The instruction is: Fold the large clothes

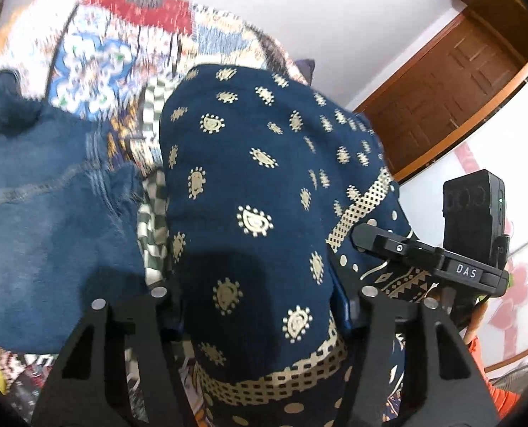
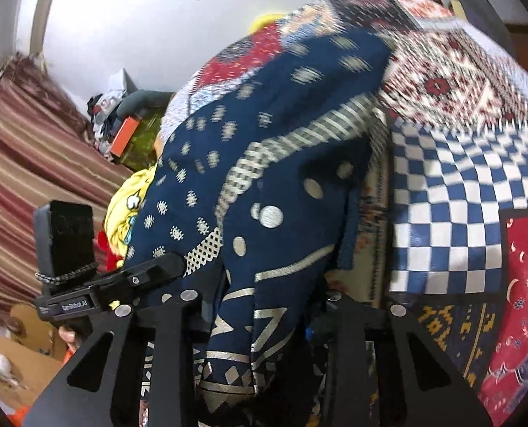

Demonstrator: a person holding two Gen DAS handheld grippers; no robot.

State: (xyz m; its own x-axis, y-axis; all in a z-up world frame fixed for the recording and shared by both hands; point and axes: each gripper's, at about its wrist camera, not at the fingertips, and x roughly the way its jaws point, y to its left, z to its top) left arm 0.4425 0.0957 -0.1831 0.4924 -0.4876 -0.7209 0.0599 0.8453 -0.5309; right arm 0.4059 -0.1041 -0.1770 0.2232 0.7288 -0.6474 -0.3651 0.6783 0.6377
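Both grippers are clamped on one navy garment, a soft woven cloth printed with small gold paisley motifs and edged with a gold lattice band. The left gripper has a thick bunch of it between its fingers, and the cloth bulges up and forward from the grip. The right gripper pinches another part, where the print changes to silver-gold dots, zigzags and triangles along the border.

The garment is held up over a bed covered by a patchwork bedspread of red medallions, blue-and-white checks and floral panels. A pair of blue jeans, heavier and with visible stitching, lies toward the left edge of the bed, and a yellow garment sits beside the navy cloth on its far side.

This looks like a carry or fold-over in progress. To do it well, keep both grips level and pull the cloth gently taut between them so the border lines up. Lower it flat onto a free part of the bed, clear of the jeans. The fabric looks thin and drapey, so it will likely sag and crease if slack.
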